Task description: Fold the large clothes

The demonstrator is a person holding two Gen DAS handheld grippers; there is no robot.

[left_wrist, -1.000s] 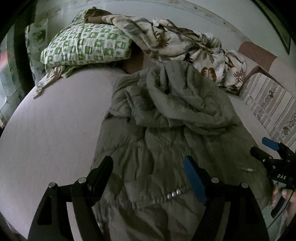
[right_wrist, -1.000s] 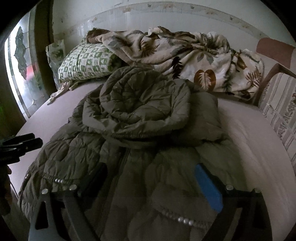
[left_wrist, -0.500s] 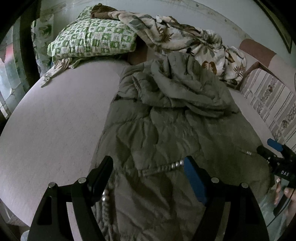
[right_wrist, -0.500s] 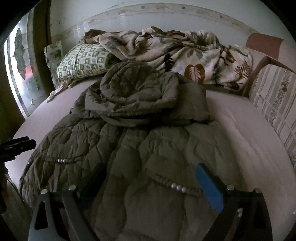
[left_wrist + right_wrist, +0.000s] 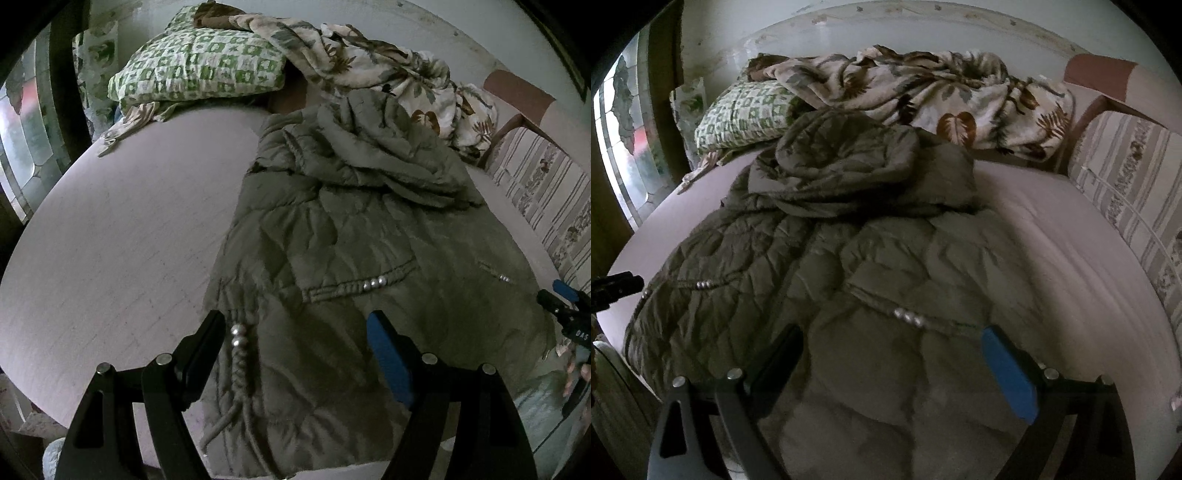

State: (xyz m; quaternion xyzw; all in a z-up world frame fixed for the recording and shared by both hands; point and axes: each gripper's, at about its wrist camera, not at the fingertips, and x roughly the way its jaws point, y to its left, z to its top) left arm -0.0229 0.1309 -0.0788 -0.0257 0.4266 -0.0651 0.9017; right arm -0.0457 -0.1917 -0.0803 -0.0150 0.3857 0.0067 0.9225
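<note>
A large olive quilted hooded jacket lies spread lengthwise on the pale bed, hood bunched at the far end, hem hanging over the near edge. It also shows in the right wrist view. My left gripper is open and empty, above the hem's left corner by a beaded drawcord. My right gripper is open and empty over the hem's right part; it also shows at the right edge of the left wrist view. The left gripper's tip shows in the right wrist view.
A green checked pillow and a crumpled leaf-print blanket lie at the head of the bed. A striped cushioned backrest runs along the right side. A stained-glass window is at the left. The bed lies bare right of the jacket.
Both grippers have pulled back toward the foot of the bed and risen. The jacket's lower half now lies flatter and stretched out, its hem reaching the near edge.
</note>
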